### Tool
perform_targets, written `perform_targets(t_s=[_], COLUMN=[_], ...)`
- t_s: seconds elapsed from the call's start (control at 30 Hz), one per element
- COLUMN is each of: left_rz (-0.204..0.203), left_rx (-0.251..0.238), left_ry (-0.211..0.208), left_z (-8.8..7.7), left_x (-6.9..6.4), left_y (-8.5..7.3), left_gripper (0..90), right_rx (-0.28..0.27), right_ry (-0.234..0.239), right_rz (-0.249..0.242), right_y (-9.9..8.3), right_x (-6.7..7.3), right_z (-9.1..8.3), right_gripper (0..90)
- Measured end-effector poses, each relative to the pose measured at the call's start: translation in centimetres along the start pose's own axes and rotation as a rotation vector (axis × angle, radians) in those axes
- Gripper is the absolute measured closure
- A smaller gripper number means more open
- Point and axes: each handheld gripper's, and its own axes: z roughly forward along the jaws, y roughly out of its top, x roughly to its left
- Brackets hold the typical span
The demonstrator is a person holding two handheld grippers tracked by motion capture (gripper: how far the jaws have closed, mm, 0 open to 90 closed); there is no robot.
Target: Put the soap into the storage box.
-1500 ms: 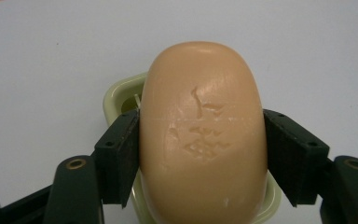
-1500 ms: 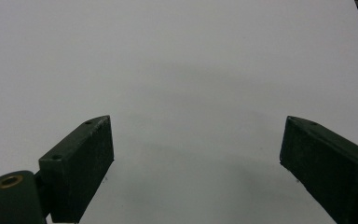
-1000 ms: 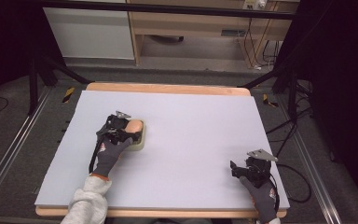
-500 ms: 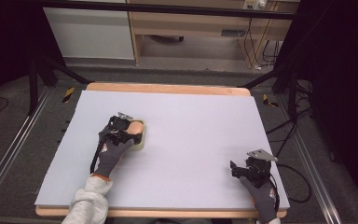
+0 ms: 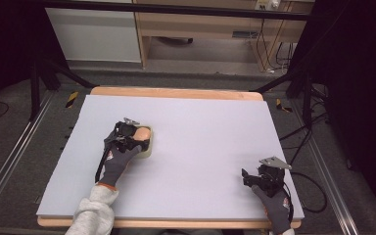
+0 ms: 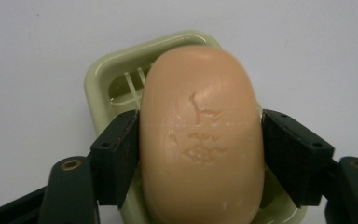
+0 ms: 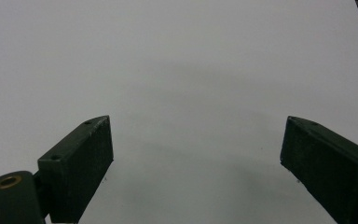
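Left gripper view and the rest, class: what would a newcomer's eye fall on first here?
First, the peach soap, clamped between the left claw's black jaws over a pale green dish on the table's left half. Then the right claw, wide open over bare grey surface near the front right corner.

A lab-style recording space. A wood-edged tabletop [image 5: 176, 93] covered by a pale sheet stands inside black curtains [image 5: 357, 73] and a dark frame bar [image 5: 176, 9]. Metal floor rails [image 5: 10, 161] run along both sides, loose cables [image 5: 269, 49] hang near a wooden cabinet [image 5: 200, 29], and grey carpet [image 5: 39, 147] covers the floor.
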Motion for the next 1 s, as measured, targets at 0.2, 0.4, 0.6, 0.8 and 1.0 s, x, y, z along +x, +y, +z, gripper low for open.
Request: perform_targets(t_s=[0.2,0.4,0.6,0.8,1.0], left_rz=[-0.021,-0.015,-0.001,0.017,0.025], left_rx=[-0.04,-0.067,-0.093,-0.112,-0.139], left_ry=[-0.016,-0.028,-0.045,-0.059,-0.067], left_z=[-1.0,-2.0,-3.2,-4.5,-5.5], left_x=[0.5,0.1,-0.2,-0.4,-0.4], left_y=[0.2,0.2,-0.1,-1.3,-2.5], left_gripper=[27.8,27.0,26.8,25.7,23.4], right_rx=[-0.002,-0.002,-0.005,-0.009,-0.009], right_ry=[-0.001,-0.002,-0.007,-0.015,-0.031], right_rz=[-0.002,0.002,0.005,0.014,0.016], right_y=[0.0,0.0,0.0,0.0,-0.1], right_x=[0.0,0.0,-0.1,-0.2,-0.3], right_z=[0.0,-0.1,-0.1,-0.2,-0.3], right_gripper=[9.6,9.5,9.2,8.2,7.4])
